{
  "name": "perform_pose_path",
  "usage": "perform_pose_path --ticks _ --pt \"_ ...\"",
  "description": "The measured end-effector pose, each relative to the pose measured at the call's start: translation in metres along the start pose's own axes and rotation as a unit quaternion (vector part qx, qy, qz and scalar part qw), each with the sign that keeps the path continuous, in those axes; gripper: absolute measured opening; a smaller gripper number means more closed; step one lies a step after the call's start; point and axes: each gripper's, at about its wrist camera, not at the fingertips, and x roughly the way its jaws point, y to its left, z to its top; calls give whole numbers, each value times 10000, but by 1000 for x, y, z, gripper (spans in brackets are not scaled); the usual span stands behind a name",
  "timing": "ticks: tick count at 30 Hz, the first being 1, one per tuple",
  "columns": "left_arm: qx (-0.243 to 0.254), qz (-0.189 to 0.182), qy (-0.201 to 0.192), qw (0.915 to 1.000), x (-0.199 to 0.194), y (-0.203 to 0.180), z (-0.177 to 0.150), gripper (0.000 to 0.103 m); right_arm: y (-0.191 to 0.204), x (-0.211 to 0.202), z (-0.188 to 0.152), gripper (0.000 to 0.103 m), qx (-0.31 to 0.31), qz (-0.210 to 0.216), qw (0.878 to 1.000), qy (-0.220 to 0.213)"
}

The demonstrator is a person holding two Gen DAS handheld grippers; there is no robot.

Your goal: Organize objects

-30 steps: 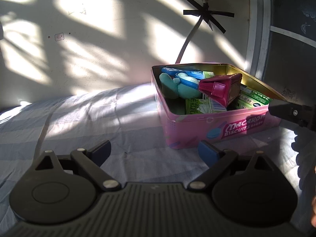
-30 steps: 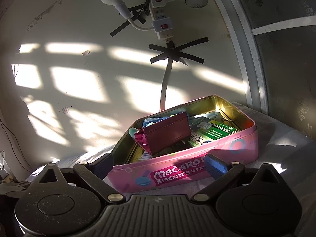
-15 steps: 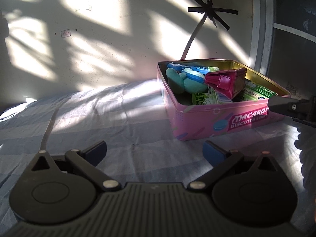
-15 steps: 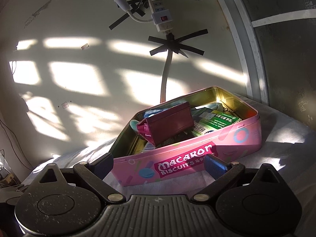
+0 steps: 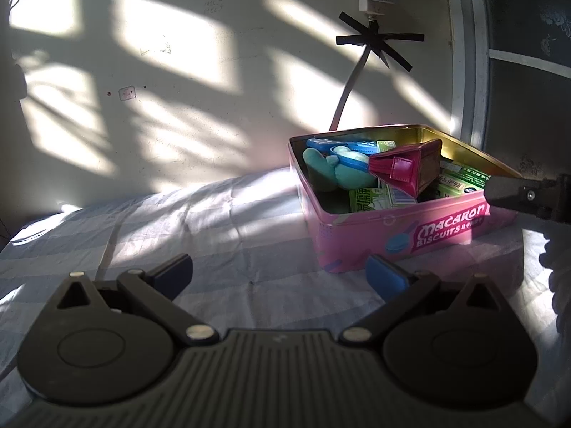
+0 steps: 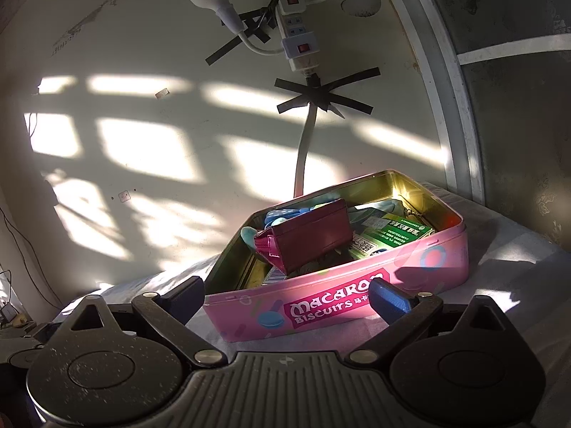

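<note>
Both open grippers, left gripper (image 5: 278, 273) and right gripper (image 6: 287, 297), face the pink tin (image 5: 410, 228).

pink biscuit tin (image 5: 399, 226) full, on checked sheet (image 5: 214, 221) | left gripper (image 5: 282, 273) jaws spread, empty

Pale wall (image 5: 178, 82) behind, big window-light patches all over it; white power strip (image 6: 298, 48) stuck up high with black tape (image 6: 321, 94) in messy star, flat cable (image 5: 351, 89) hanging down; light checked bedsheet (image 5: 214, 221) below, bit wrinkled; dark patterned panel (image 6: 517, 107) with white frame far right
</note>
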Motion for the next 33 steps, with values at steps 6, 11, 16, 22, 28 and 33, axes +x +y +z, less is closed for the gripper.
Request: perform_pose_path --ticks 6,11,16,22,28,33 --pt "-1 -64 135 9999 -1 -3 -2 103 -6 0 -2 99 78 -47 9999 45" --pt "69 -78 189 9998 -2 -7 -4 103 -6 -1 -3 99 94 -28 9999 54" --pt "118 -125 330 9993 -1 -11 -7 103 -6 0 -4 99 74 -21 9999 96" --pt "123 -208 603 9979 4 -14 -12 103 -4 3 -7 99 89 -52 9998 185" --pt "15 -217 878 9959 12 -12 -15 103 -5 6 -10 99 108 -59 9996 239" --pt "2 -185 892 9958 12 -13 -15 103 -5 7 -11 99 127 -61 9996 263"
